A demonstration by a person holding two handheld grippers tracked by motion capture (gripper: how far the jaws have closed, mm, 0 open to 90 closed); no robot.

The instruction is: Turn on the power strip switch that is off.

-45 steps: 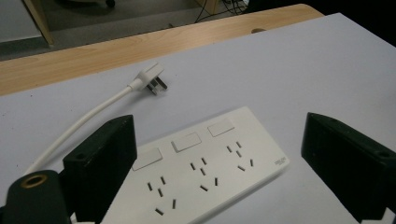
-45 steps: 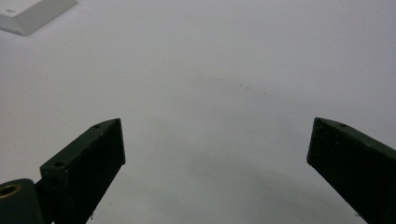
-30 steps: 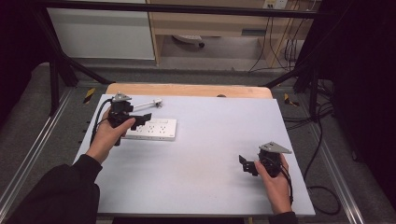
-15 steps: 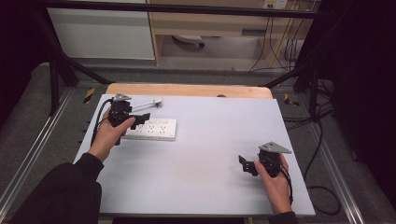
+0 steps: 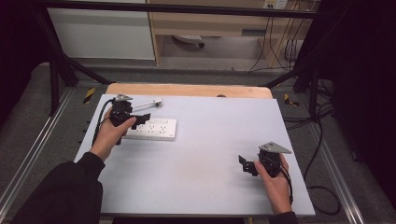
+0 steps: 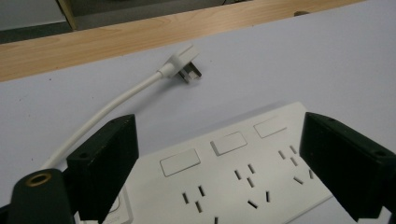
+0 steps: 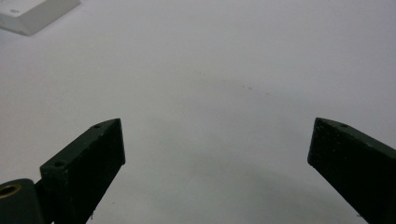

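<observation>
Power strip (image 6: 233, 182): smooth white plastic, slight sheen. Cord (image 6: 109, 105) & plug (image 6: 183, 63): white, look like plastic/rubber, smooth. Left tongs (image 6: 219, 172): matt black, plastic-looking. Surface (image 5: 210, 158): matt pale grey, smooth, w/ bare wood strip (image 5: 187, 89) at far edge.

A pale table (image 5: 201, 177) carries a white power strip (image 5: 154, 129) with its plug (image 5: 158, 102)

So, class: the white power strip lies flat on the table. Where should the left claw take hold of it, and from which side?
Grip the power strip across its narrow width, at the cable end nearest the left claw, coming down from above. It lies flat with its sockets up, so only its long edges give the open jaws two parallel faces. The cable and plug trail off behind, clear of that approach.
</observation>
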